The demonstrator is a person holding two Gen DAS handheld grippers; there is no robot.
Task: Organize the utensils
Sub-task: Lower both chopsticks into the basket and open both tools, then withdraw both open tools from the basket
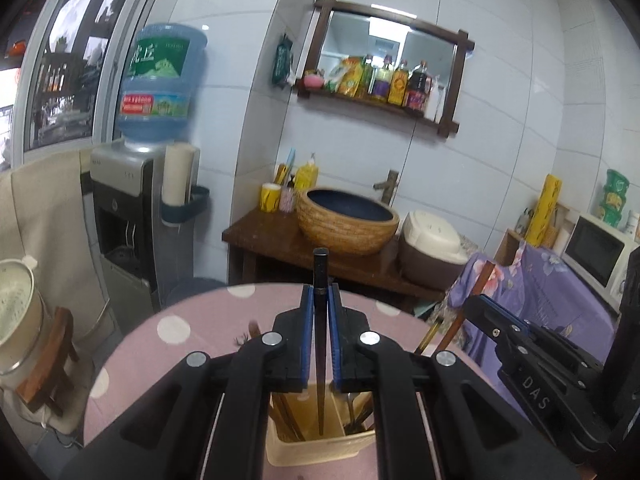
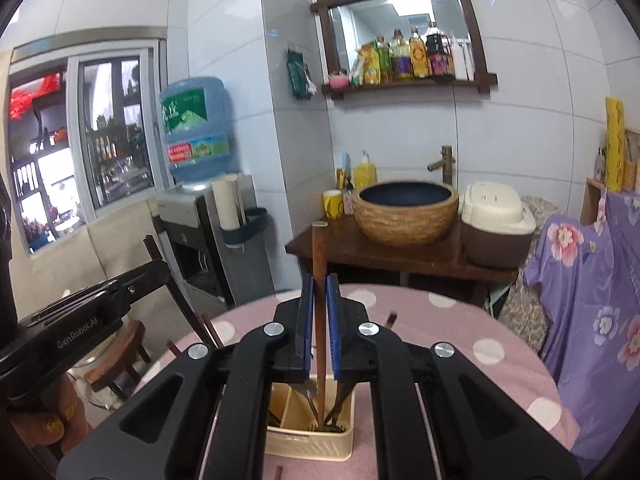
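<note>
My left gripper [image 1: 320, 296] is shut on a dark chopstick [image 1: 320, 320] that stands upright, its lower tip inside the beige utensil holder [image 1: 316, 450] on the pink dotted table. My right gripper [image 2: 320, 286] is shut on a brown wooden utensil handle [image 2: 320, 264], upright, its lower end down in the same holder [image 2: 312, 442]. The holder has compartments with chopsticks, a fork and other utensils. The right gripper also shows at the right edge of the left wrist view [image 1: 532, 364]; the left one shows at the left of the right wrist view [image 2: 80, 320].
The round pink dotted table [image 1: 192, 320] carries the holder. Behind it stand a wooden sink stand with a woven basin [image 1: 347, 220], a rice cooker [image 1: 432, 248], a water dispenser [image 1: 132, 208], and a purple floral-covered cabinet [image 2: 592, 292]. A wooden stool [image 2: 120, 360] stands at the left.
</note>
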